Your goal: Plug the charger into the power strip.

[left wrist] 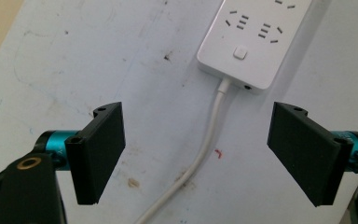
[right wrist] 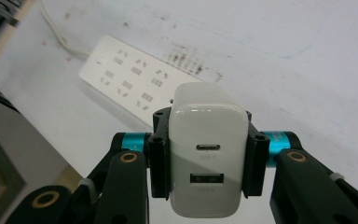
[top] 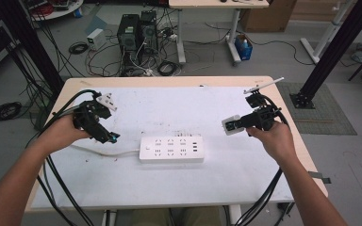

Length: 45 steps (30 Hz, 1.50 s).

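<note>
Charger (right wrist: 208,161) clamped in the right gripper (top: 238,124), held above the worktop (top: 245,165) right of the power strip (top: 171,149); left gripper (left wrist: 196,149) spread wide over the strip's cable (left wrist: 205,154). Unsteadied, the strip could slide as prongs press in, spoiling alignment

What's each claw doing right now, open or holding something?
Left claw: open, empty, above the power strip's cord.
Right claw: closed on the white charger, held above the table.
</note>
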Each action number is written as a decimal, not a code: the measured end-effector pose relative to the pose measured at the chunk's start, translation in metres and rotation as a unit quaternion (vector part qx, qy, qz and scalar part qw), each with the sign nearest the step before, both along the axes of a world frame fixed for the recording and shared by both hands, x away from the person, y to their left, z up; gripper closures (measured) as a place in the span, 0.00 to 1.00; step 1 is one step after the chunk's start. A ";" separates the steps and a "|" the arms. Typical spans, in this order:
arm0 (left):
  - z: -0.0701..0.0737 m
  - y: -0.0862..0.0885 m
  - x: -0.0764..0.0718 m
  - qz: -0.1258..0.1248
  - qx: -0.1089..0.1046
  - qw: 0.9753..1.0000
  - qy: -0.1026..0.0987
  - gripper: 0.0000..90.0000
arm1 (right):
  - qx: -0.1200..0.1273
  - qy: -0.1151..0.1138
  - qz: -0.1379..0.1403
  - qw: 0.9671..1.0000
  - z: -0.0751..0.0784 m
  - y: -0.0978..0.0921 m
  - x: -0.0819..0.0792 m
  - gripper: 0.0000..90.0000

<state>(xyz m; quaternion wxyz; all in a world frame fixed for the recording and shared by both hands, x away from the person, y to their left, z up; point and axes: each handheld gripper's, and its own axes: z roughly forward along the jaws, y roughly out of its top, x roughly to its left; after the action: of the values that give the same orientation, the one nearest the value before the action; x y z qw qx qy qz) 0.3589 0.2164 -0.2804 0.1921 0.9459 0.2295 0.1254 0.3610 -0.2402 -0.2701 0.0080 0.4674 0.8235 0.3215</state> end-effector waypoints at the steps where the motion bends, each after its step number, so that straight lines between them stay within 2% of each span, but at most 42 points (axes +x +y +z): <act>1: 0.000 0.001 0.000 0.002 0.003 1.000 0.001 0.21 | -0.008 -0.002 0.002 1.000 0.002 -0.001 0.000 0.69; 3: 0.000 0.003 0.000 0.006 0.006 1.000 0.002 0.21 | -0.021 -0.007 0.003 1.000 0.006 -0.002 -0.002 0.69; 13: 0.001 0.000 0.000 0.003 0.009 1.000 0.003 0.21 | -0.017 -0.012 0.010 1.000 0.010 -0.001 -0.003 0.69; 19: 0.004 0.001 -0.002 -0.005 0.015 1.000 0.004 0.21 | -0.027 -0.011 0.034 0.999 0.010 0.007 0.000 0.69; 24: 0.007 0.003 -0.001 0.006 0.009 1.000 0.001 0.21 | -0.035 -0.014 0.046 0.998 0.012 0.013 0.001 0.69; 25: 0.008 0.004 0.000 0.004 0.014 1.000 0.002 0.21 | -0.047 -0.016 0.048 0.998 0.013 0.016 0.001 0.69; 28: 0.008 0.004 0.003 0.012 0.016 1.000 0.006 0.21 | -0.051 -0.012 0.048 0.997 0.013 0.020 0.001 0.69; 34: 0.002 0.005 0.009 0.006 0.028 0.999 0.022 0.21 | -0.060 -0.008 0.055 0.997 0.012 0.028 0.006 0.69; 35: 0.002 0.005 0.009 0.006 0.028 0.999 0.022 0.21 | -0.060 -0.008 0.055 0.997 0.012 0.028 0.006 0.69; 36: -0.001 0.004 0.010 0.008 0.037 0.999 0.017 0.21 | -0.061 -0.008 0.058 0.996 0.012 0.030 0.007 0.69; 38: -0.003 0.003 0.010 0.003 0.037 0.999 0.028 0.21 | -0.081 -0.029 0.085 0.993 0.011 0.043 0.009 0.69; 42: -0.009 0.001 0.009 -0.009 0.032 0.999 0.041 0.21 | -0.114 -0.059 0.142 0.981 0.010 0.066 0.011 0.69; 44: -0.011 0.001 0.008 -0.015 0.033 0.998 0.045 0.21 | -0.121 -0.067 0.166 0.976 0.009 0.077 0.015 0.69; 45: -0.013 0.001 0.007 -0.012 0.026 0.998 0.047 0.21 | -0.125 -0.072 0.180 0.973 0.008 0.081 0.017 0.69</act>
<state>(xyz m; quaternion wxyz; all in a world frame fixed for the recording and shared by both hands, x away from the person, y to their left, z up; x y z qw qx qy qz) 0.3659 0.2173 -0.2939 0.1574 0.9582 0.2234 0.0844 0.3782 -0.1591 -0.2621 0.0677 0.2826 0.9250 0.2447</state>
